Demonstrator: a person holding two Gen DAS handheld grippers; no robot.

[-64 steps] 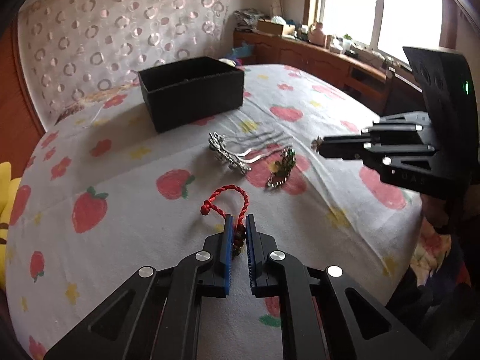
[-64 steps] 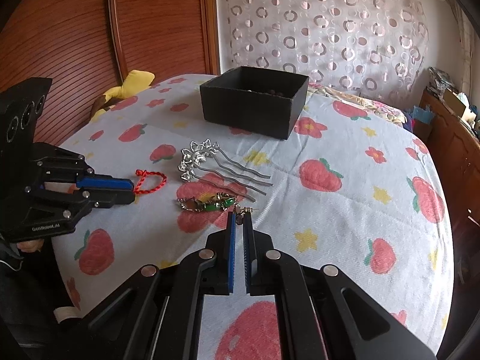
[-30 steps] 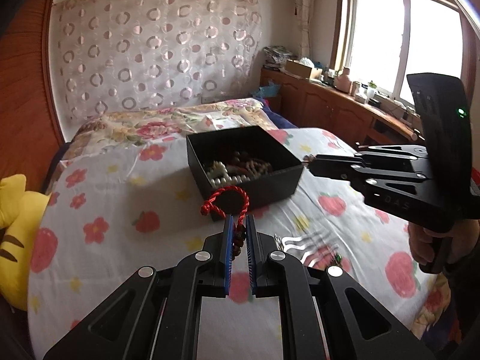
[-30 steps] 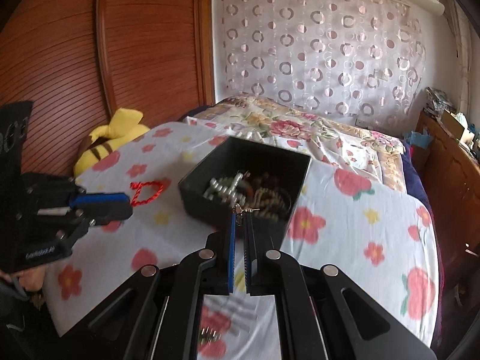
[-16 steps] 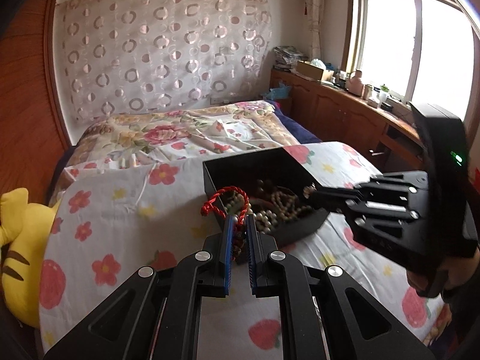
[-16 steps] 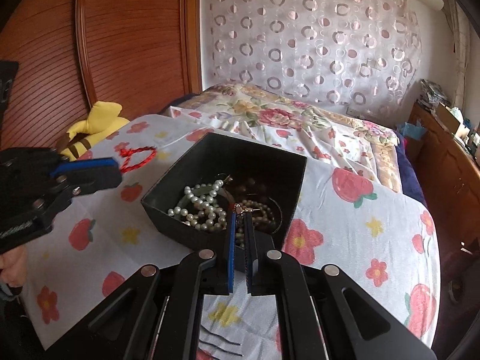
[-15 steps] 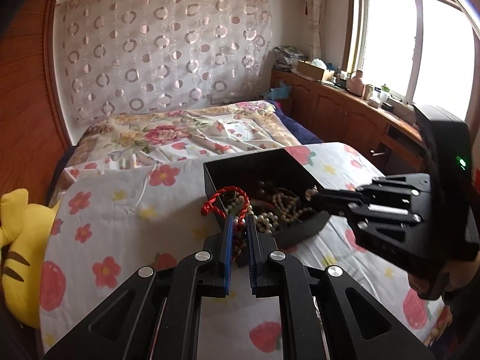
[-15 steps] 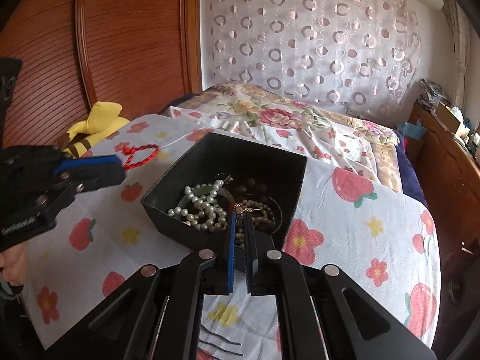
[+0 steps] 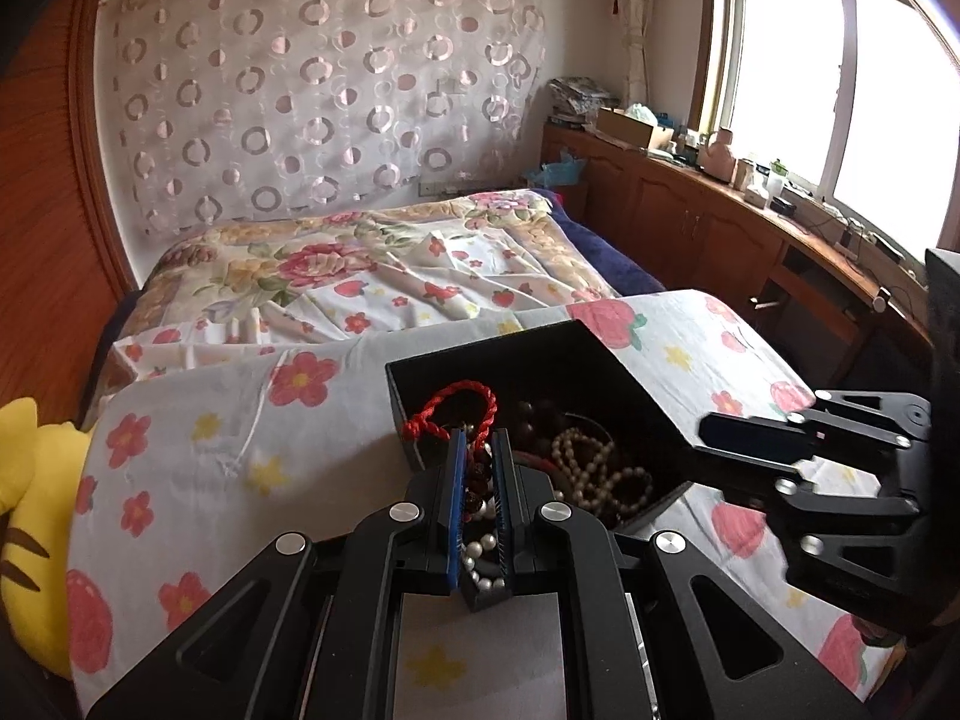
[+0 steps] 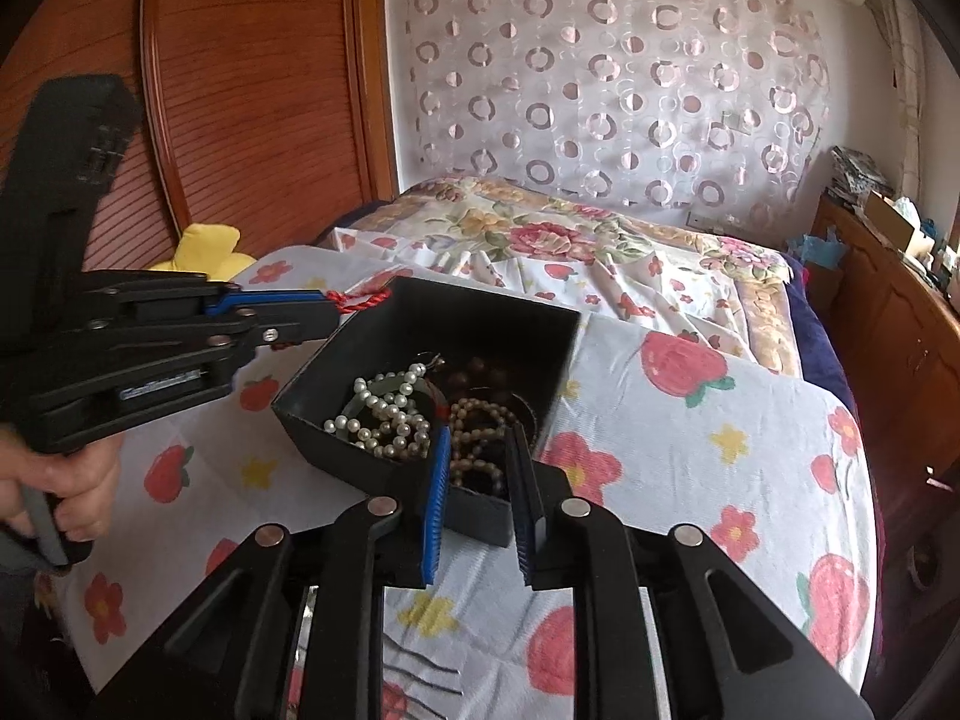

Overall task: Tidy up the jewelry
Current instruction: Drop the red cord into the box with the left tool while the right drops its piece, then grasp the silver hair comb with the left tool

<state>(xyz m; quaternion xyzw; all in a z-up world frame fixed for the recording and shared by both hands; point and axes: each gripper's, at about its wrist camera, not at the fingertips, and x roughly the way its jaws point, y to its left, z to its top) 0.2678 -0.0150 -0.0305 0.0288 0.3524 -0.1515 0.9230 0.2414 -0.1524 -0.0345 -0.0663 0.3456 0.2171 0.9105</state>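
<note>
Left gripper [image 9: 478,441] on my feed is pinched tight on the red cord [image 9: 451,414], loop sticking up past the fingertips, right over the near-left corner of the box [image 9: 606,351]. From the right cam you can see the same cord [image 10: 360,298] poking out of the left gripper [image 10: 318,315] just above the box rim [image 10: 480,300].

Right gripper [image 10: 478,456] is spread open with nothing between the pads, hanging over the near edge of the box. In the left cam it sits off to the right [image 9: 714,432], tips at the box's right corner, though I can't judge the gap from that side.

Inside the box there's a white pearl string [image 10: 384,414], a beige bead string [image 10: 477,438] and some dark beads [image 10: 480,369] toward the back. Box sits on the strawberry sheet [image 10: 690,438], and a few hairpins [image 10: 420,666] are lying on the sheet down by the right gripper's frame. Yellow plush [image 10: 207,249] off to the left.
</note>
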